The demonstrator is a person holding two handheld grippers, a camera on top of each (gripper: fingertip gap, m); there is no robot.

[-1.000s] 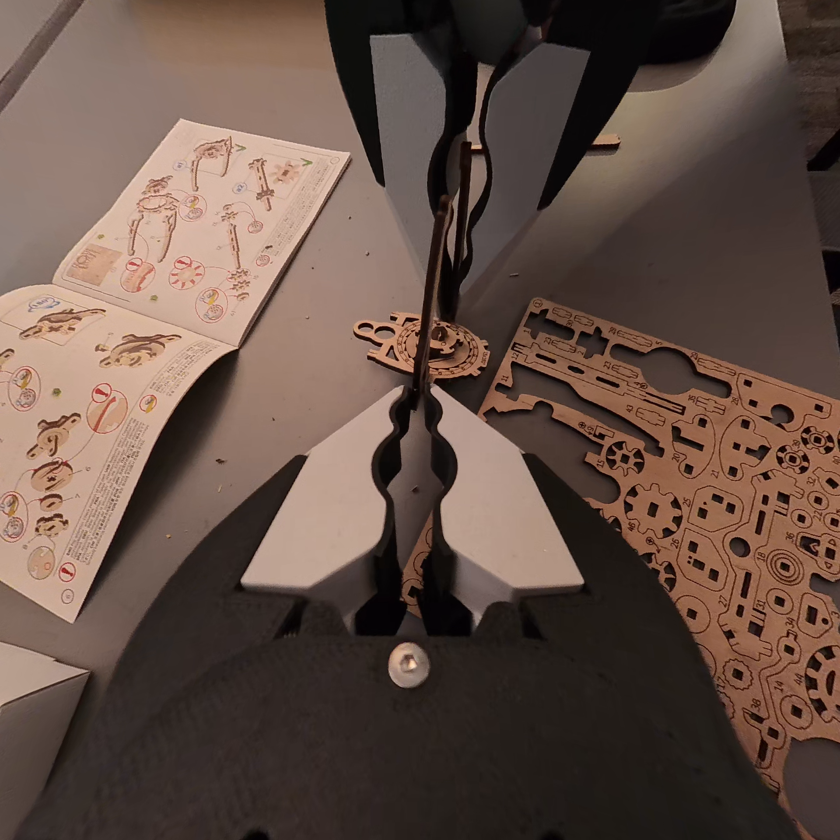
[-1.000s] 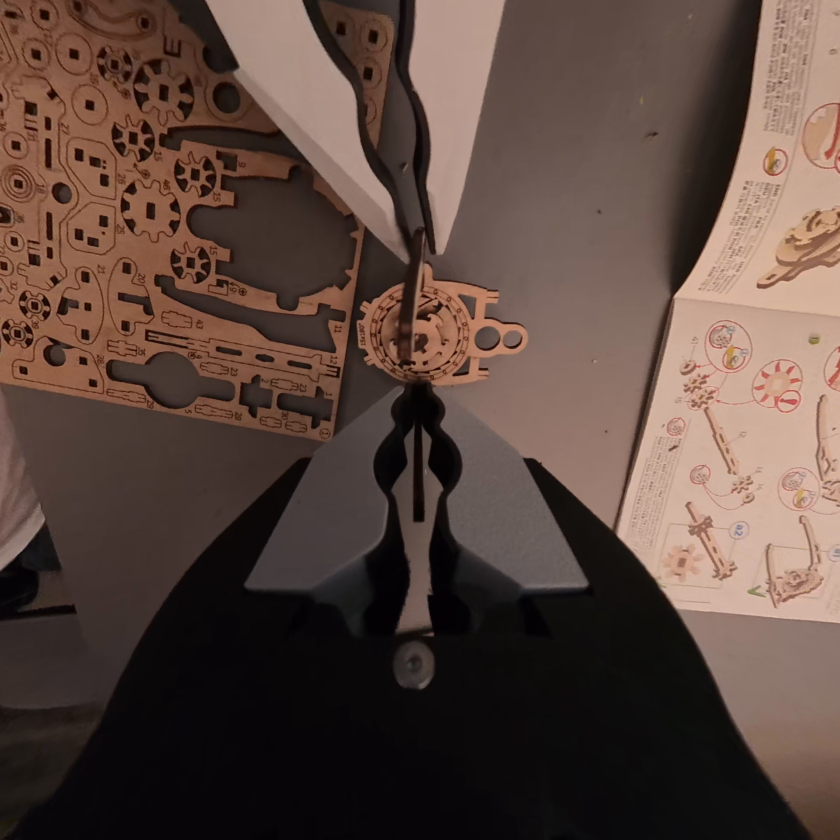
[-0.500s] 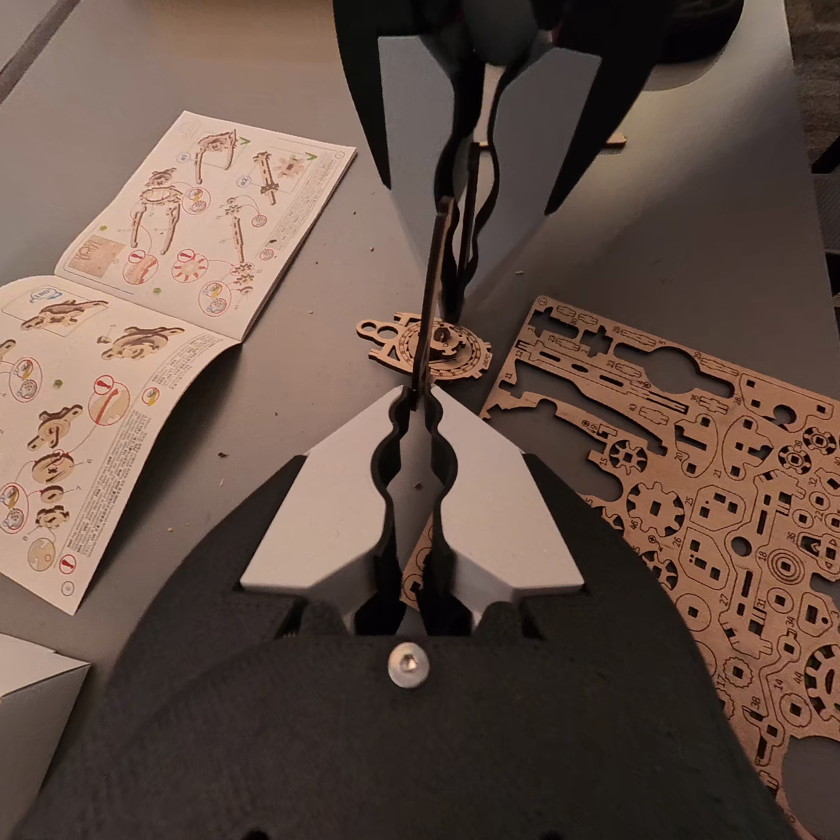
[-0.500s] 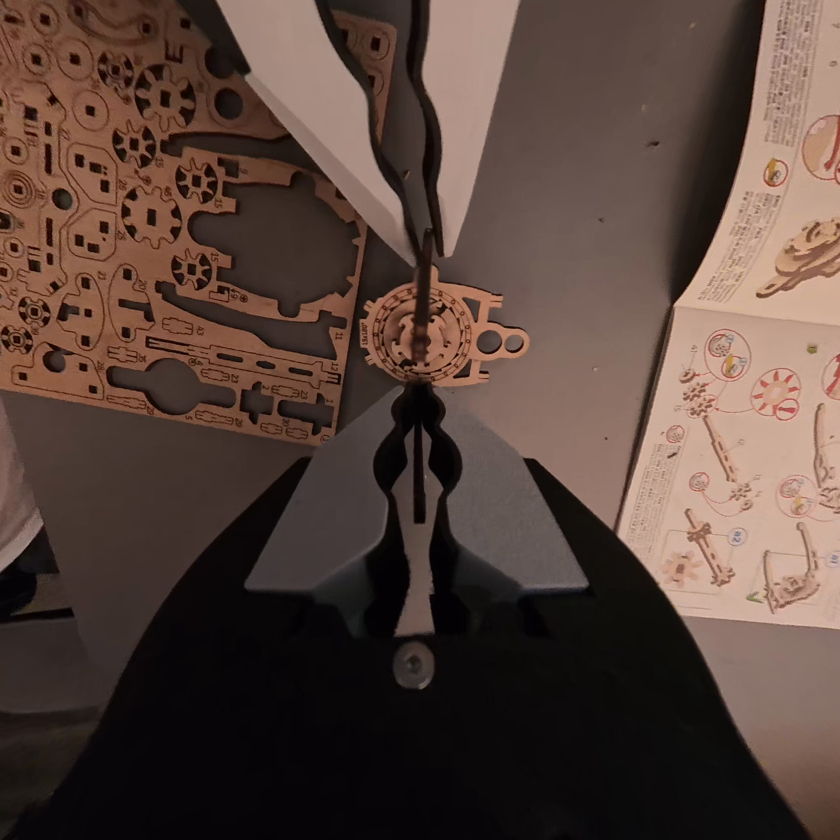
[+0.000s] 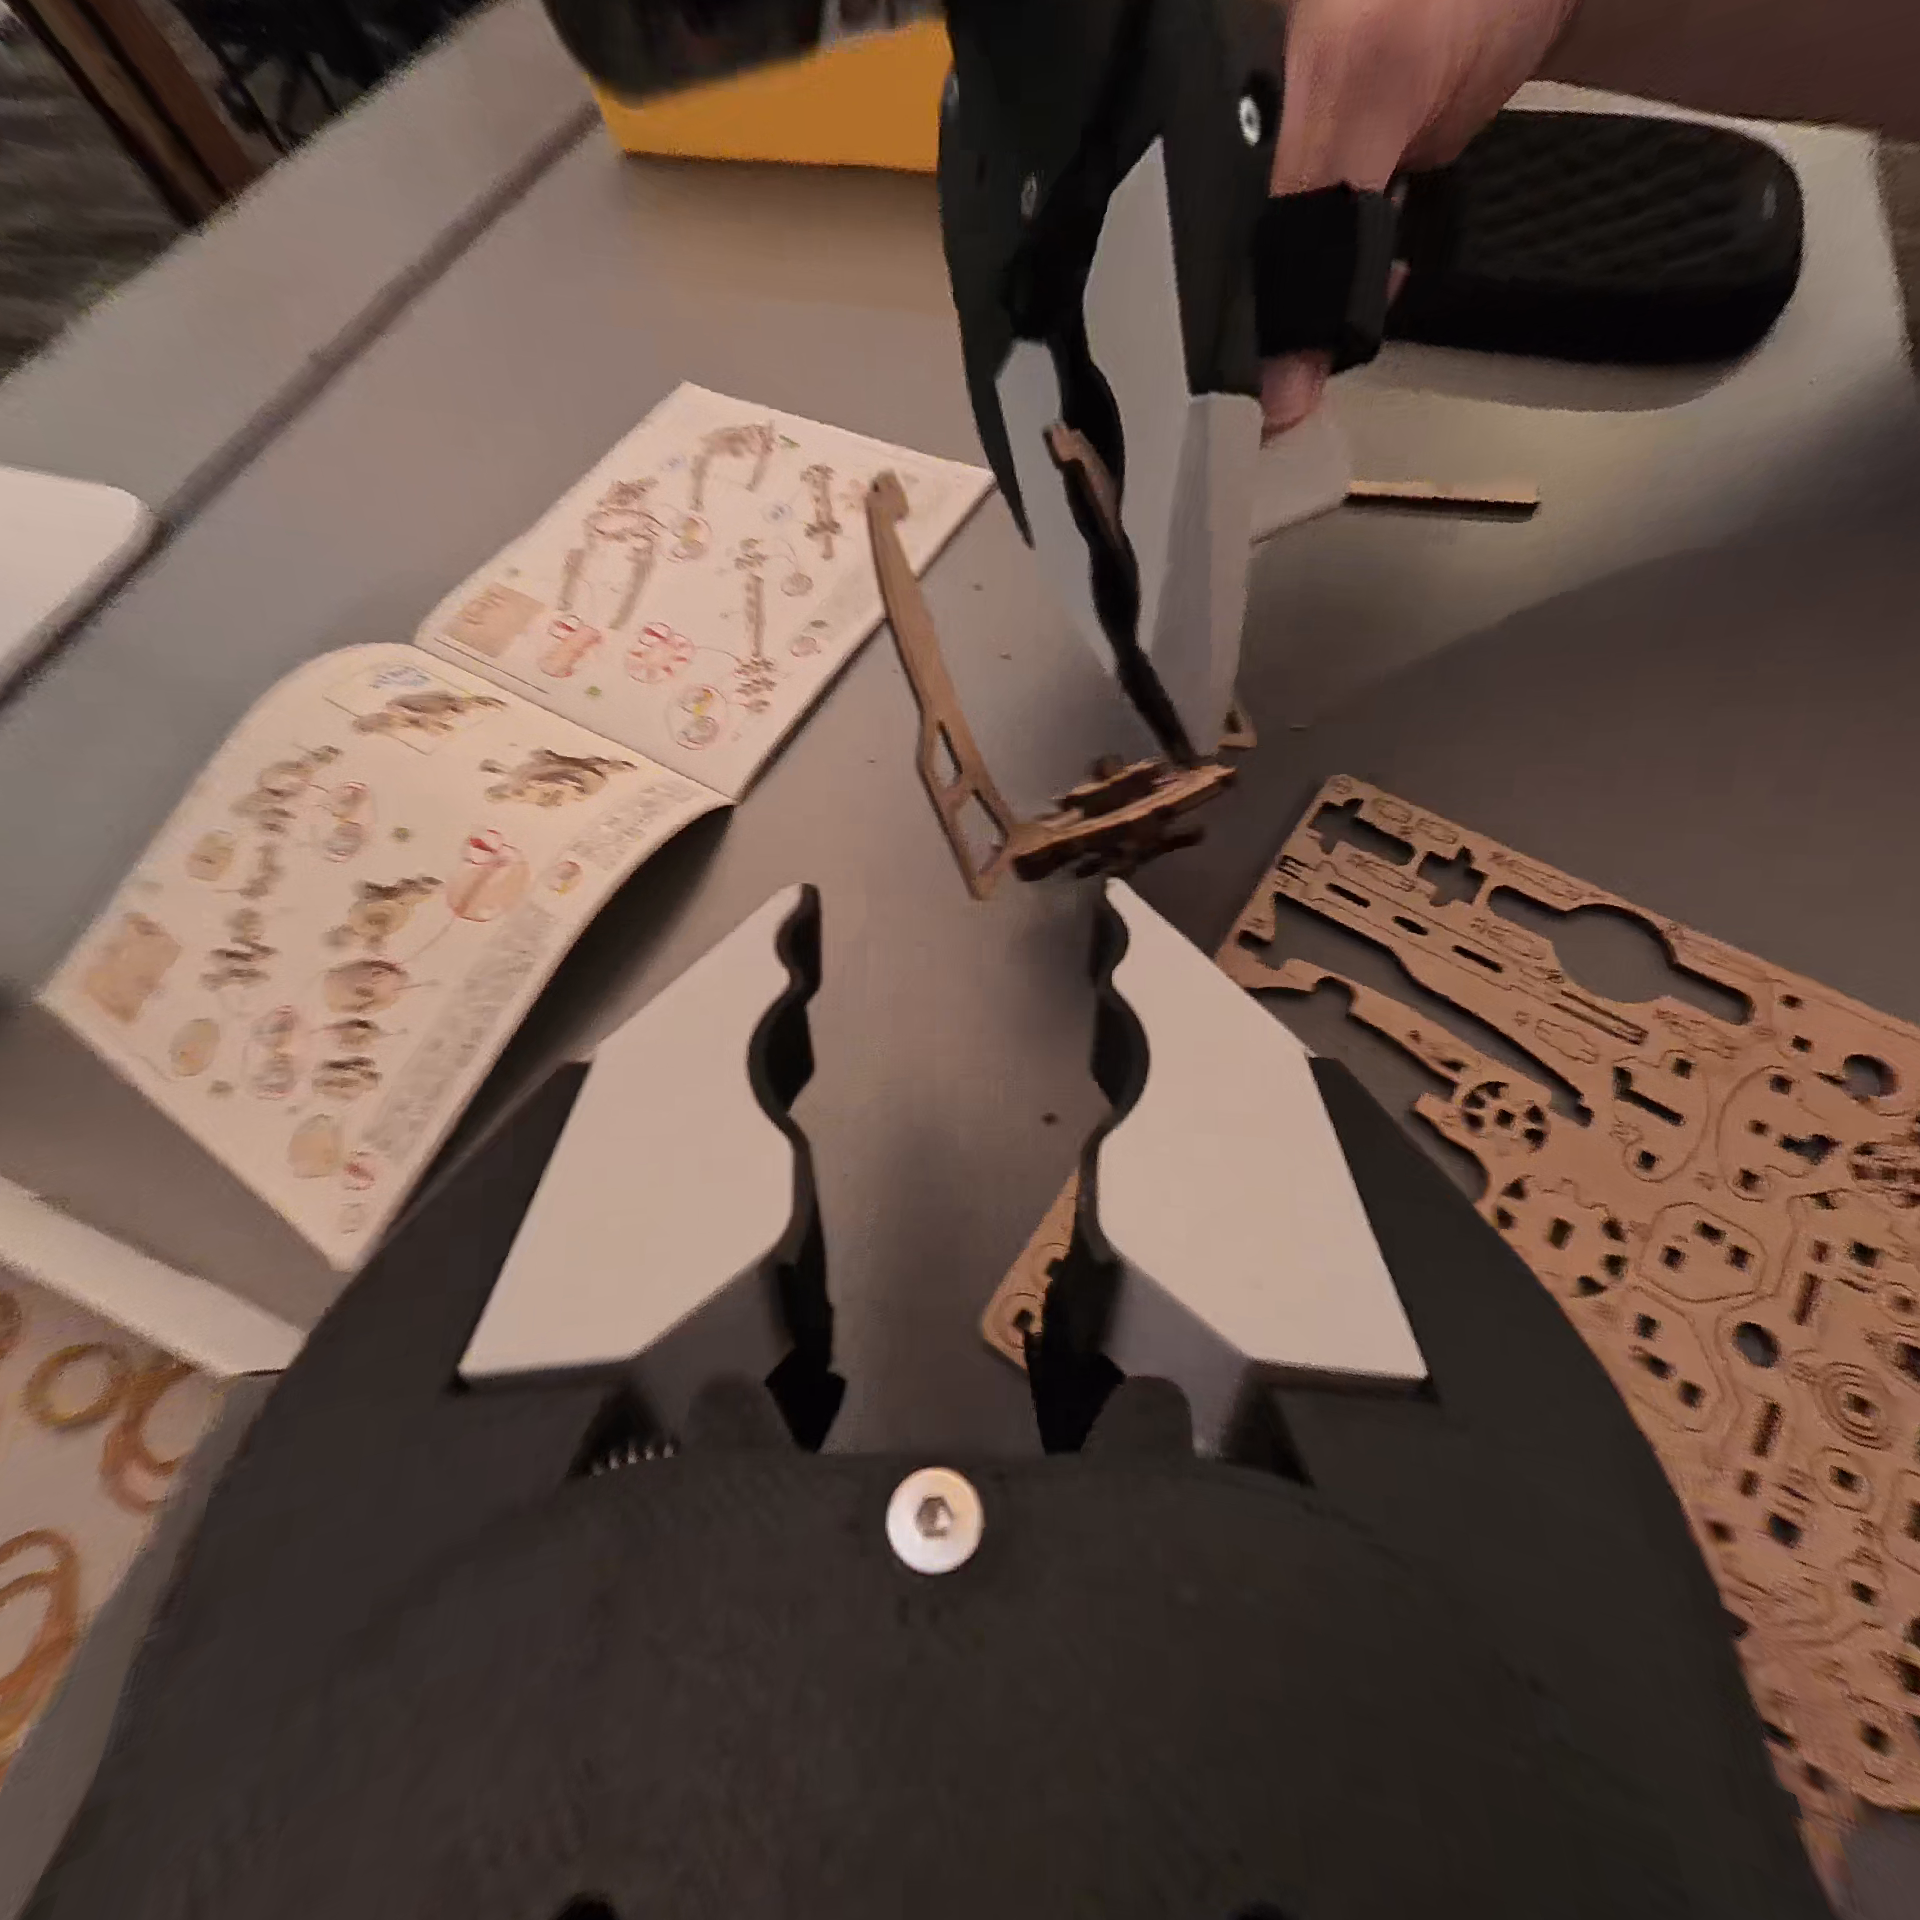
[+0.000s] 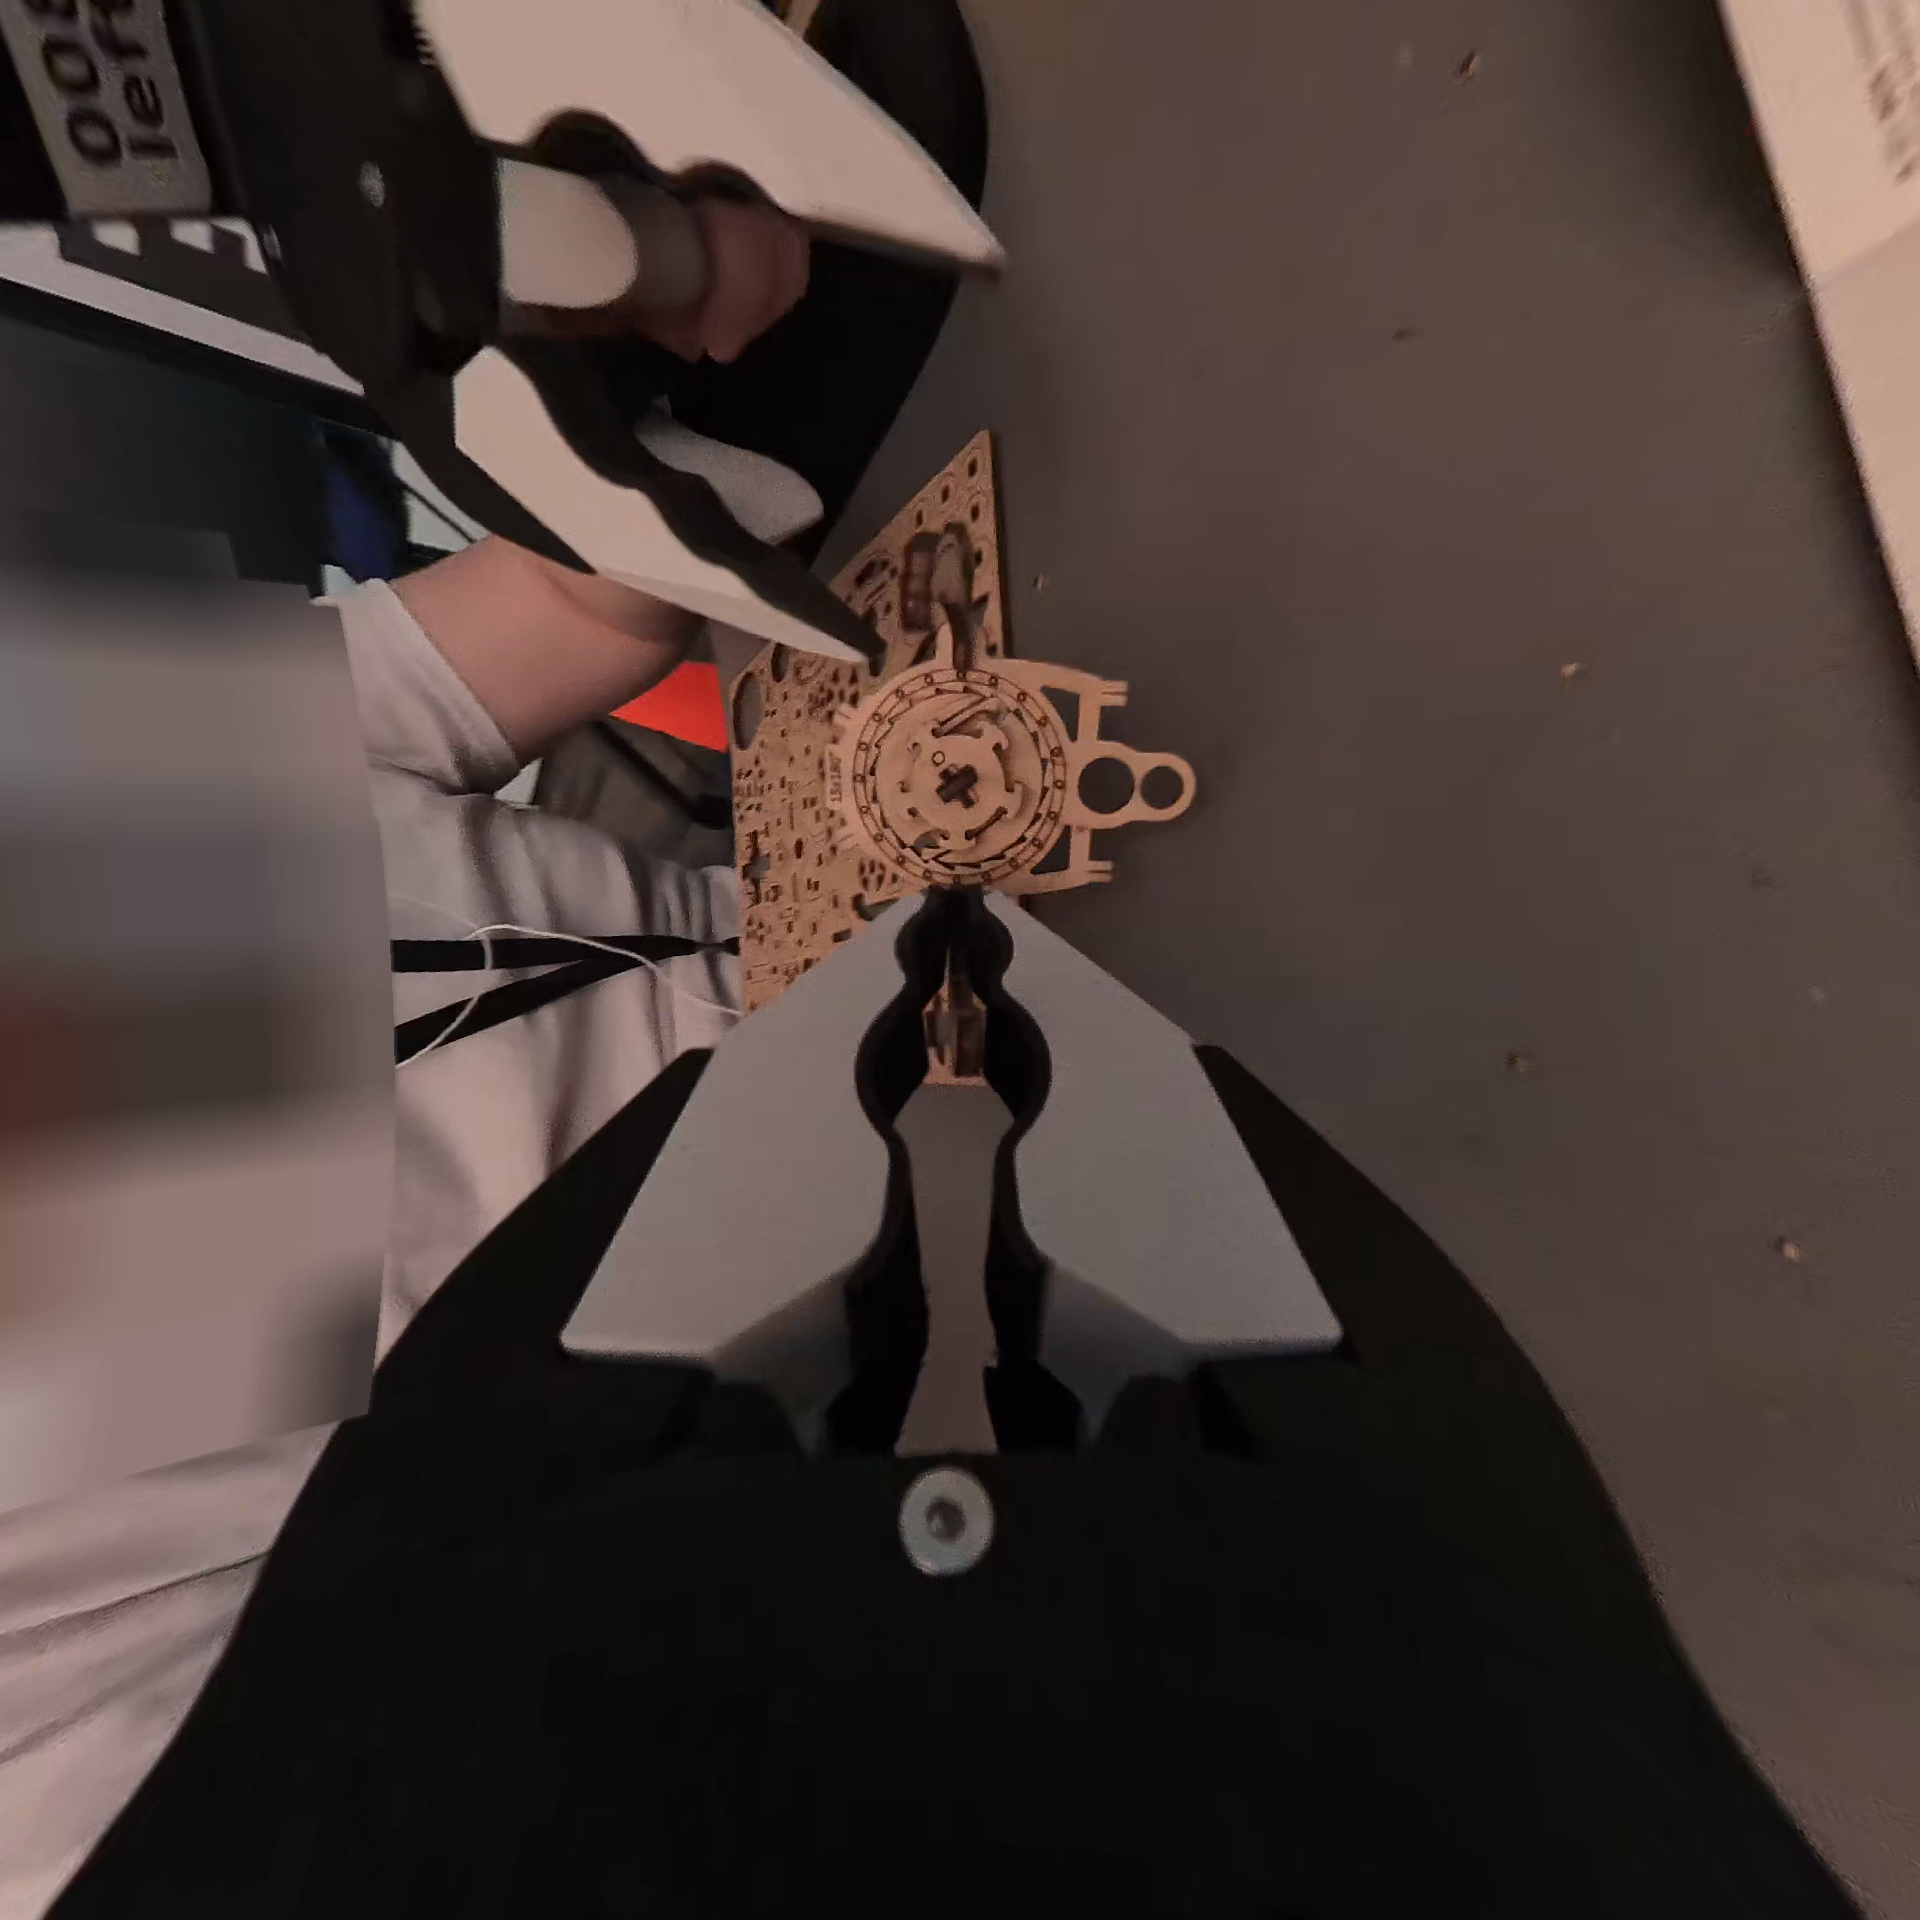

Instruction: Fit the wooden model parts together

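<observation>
**Left tongs released, right tongs lift joined parts**

Left tongs (image 5: pixel 961 904) have let go of the long wooden strut and now stand wide apart with nothing between the fingers; half a second ago they were clamped on that strut. Right tongs (image 6: pixel 954 914) stay pinched narrow on a wooden piece whose end shows between the fingers (image 6: pixel 748 1174). Round wooden disc part (image 6: pixel 961 795), which lay flat on the table before, now hangs off the table at the right tongs' tips, face toward the right wrist camera.

Left wrist view: right tongs (image 5: pixel 1179 743) come down from the top, held by a hand (image 5: pixel 1392 94). At their tips sits the wooden assembly (image 5: pixel 1117 821), disc seen edge-on and tilted, with the long curved strut (image 5: pixel 920 665) rising from its left end, leaning up and away. Assembly is just ahead of the left fingertips, not touching them. Cannot tell if it clears the table (image 5: pixel 1558 644) fully; motion blur.

Cut-out wooden sheet (image 5: pixel 1621 1195) lies flat on the right, partly under the left tongs' right finger. Open instruction booklet (image 5: pixel 468 831) lies on the left. Thin wooden stick (image 5: pixel 1439 497) lies farther back, behind the right tongs. Rubber bands (image 5: pixel 62 1455) at the left edge. Yellow box (image 5: pixel 790 114) and a black mesh object (image 5: pixel 1600 239) at the far end.

Right wrist view: left tongs (image 6: pixel 914 447) enter from upper left, fingers spread. A person's light sleeve (image 6: pixel 499 862) is at left.
</observation>
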